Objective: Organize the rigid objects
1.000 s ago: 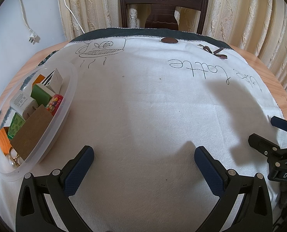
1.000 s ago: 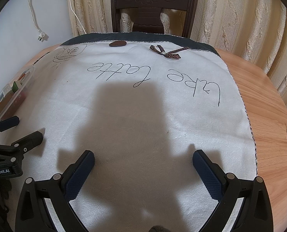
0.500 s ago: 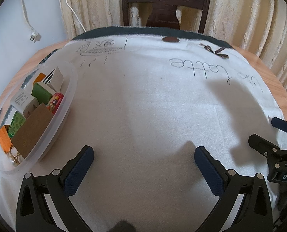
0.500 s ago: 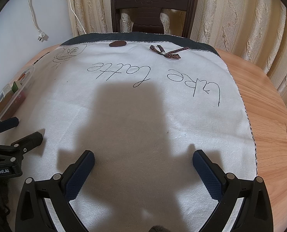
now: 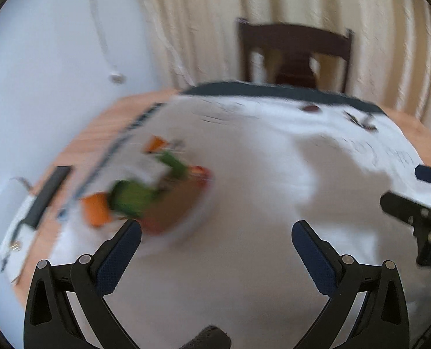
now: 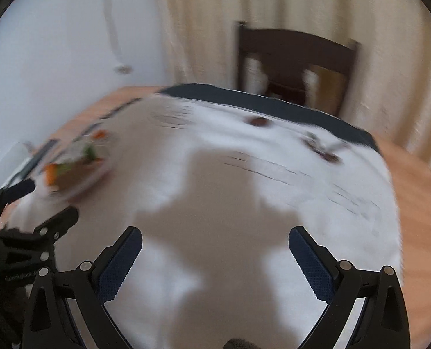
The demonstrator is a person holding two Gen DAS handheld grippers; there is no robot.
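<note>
Lettering on cloth (image 6: 273,151) blurred, unreadable

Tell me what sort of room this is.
Probably a home dining room: a dark wooden chair pulled up to a wooden table under a white embroidered cloth, with cream curtains behind.

- Motion blur is smearing both wrist views; the white cloth (image 6: 273,151) and its lettering are streaking.
- Gripper fingers (image 5: 119,250) are staying sharp.
- A soft shadow (image 6: 215,218) is falling forward, away from the cameras.
- Fisheye edges are bending and darkening.
</note>
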